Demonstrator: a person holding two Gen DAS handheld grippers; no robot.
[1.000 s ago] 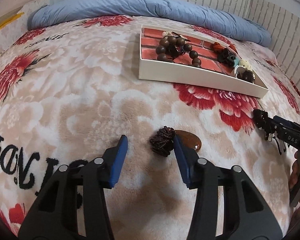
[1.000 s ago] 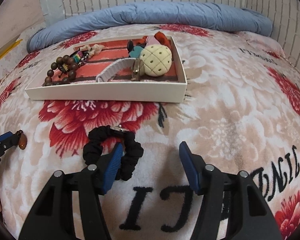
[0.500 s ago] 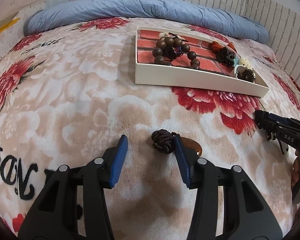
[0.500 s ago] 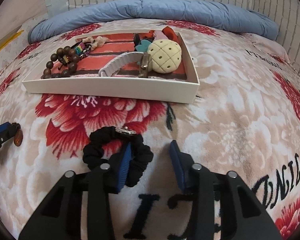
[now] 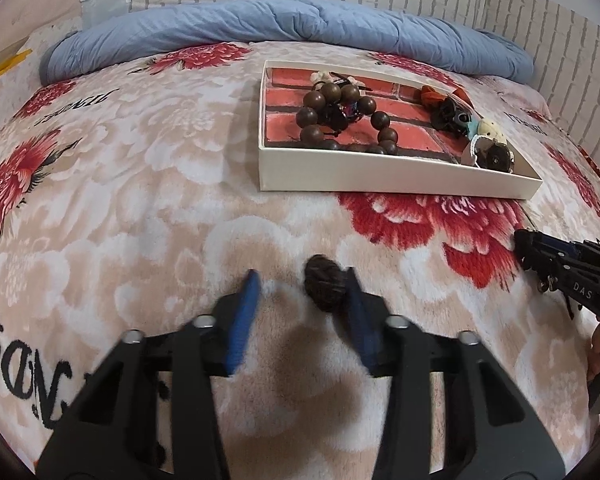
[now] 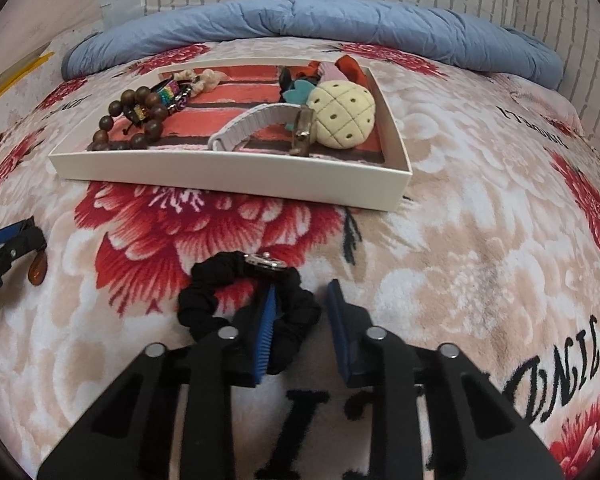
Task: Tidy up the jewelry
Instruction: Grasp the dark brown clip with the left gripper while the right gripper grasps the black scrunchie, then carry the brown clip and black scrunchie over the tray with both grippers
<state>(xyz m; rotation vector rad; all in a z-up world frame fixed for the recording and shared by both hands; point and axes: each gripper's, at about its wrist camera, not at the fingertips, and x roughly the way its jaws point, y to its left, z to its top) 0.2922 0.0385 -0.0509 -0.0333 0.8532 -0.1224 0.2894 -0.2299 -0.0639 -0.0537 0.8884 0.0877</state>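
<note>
Fingers first: the left gripper (image 5: 300,312) has just been closing, yet its blue fingers (image 5: 242,320) are apart, with a small dark knotted bead cluster (image 5: 325,285) lying between them, against the right-hand pad; the other pad stands clear, so nothing is gripped yet. An amber-brown teardrop pendant (image 6: 37,270) shows beside this gripper in the right wrist view; whether it joins the cluster I cannot tell. The right gripper (image 6: 302,320) has also just been closing: its fingers (image 6: 266,332) straddle one side of a black fabric scrunchie with a small silver charm (image 6: 252,300), one pad inside the loop against the fabric, the other outside and apart from it, so they are not yet clamped.

Both pieces lie on the floral plush blanket of the bed (image 5: 140,200), near its front edge. Further back, toward the rolled blue quilt (image 5: 284,24) at the far edge, sits a shallow white cardboard tray with a brick-patterned floor (image 5: 380,178), already holding a brown wooden bead bracelet (image 5: 340,120), a white watch strap (image 6: 244,126) and a cream pineapple-shaped plush (image 6: 342,114).

Judged as the grasp step of a double pickup. Next, each gripper needs to close fully, lift clear, and carry forward over the tray's near wall.
</note>
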